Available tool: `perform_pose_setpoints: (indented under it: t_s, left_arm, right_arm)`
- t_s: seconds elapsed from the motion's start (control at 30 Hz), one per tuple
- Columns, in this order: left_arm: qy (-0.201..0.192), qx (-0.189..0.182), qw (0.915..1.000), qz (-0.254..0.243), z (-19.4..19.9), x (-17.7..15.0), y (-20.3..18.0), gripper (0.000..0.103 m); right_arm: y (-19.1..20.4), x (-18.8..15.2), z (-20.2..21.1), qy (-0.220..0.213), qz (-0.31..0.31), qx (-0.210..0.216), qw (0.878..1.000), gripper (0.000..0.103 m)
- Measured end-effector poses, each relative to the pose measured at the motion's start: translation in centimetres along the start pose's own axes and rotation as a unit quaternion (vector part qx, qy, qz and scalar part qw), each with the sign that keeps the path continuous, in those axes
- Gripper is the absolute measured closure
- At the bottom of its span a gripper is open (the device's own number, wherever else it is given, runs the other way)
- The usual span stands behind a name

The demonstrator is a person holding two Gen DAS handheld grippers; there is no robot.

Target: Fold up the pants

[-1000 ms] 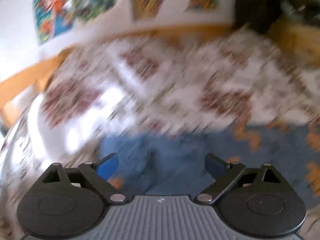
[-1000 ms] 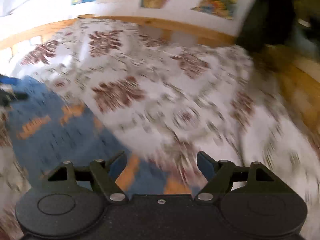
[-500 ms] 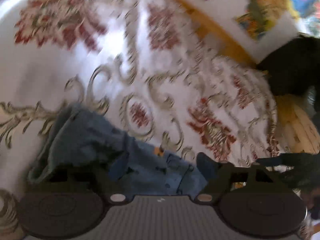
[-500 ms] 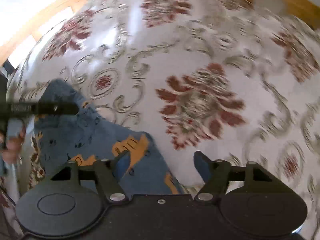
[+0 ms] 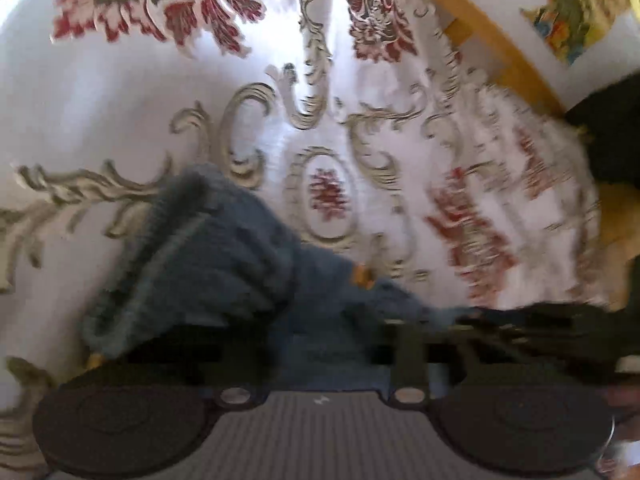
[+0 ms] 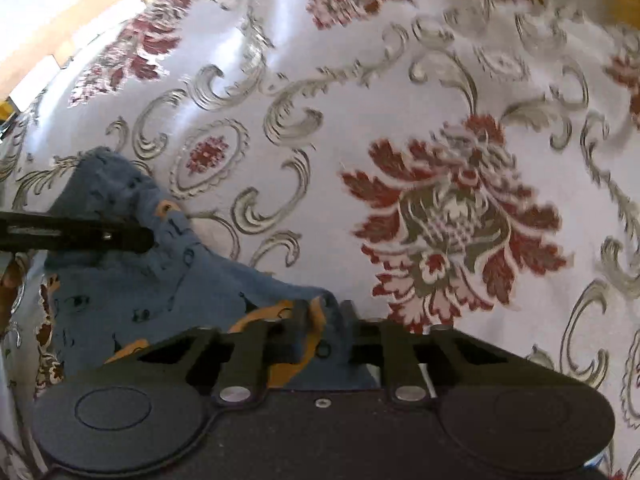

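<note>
Blue pants (image 6: pixel 132 280) bunched on floral bedspread (image 6: pixel 440 120), near bed's edge. Right gripper (image 6: pixel 324 320) fingers clenched on orange-printed hem. Left gripper (image 5: pixel 320 344) blurred, pressed into fabric, grip unclear. Step: corners gathered before fold. Next: lift both together, carry edge over evenly

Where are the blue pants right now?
The blue pants lie bunched on the floral bedspread, low left in the right wrist view, pinched by the right tongs.
</note>
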State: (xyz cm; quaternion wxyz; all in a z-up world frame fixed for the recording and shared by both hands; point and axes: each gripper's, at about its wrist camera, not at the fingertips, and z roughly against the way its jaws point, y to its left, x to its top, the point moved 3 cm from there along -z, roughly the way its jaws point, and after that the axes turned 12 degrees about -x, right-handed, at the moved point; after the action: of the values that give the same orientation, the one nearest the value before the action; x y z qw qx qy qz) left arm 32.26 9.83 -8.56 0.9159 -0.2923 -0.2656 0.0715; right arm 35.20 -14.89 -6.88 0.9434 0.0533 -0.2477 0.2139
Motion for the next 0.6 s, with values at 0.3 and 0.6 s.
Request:
perform_pose_setpoints:
  t_s: [0.3,0.6]
  left_arm:
    - [-0.002,0.015,0.9999,0.001,-0.1,0.0,0.4,0.093]
    - [0.012,0.009,0.9986,-0.050,2.7,-0.7,-0.8,0.062]
  right_arm:
    - [-0.2,0.3,-0.5,-0.037,0.028,-0.059,0.997,0.102]
    - [2.3,-3.1,6.1,-0.106,0.071,0.017,0.992,0.046]
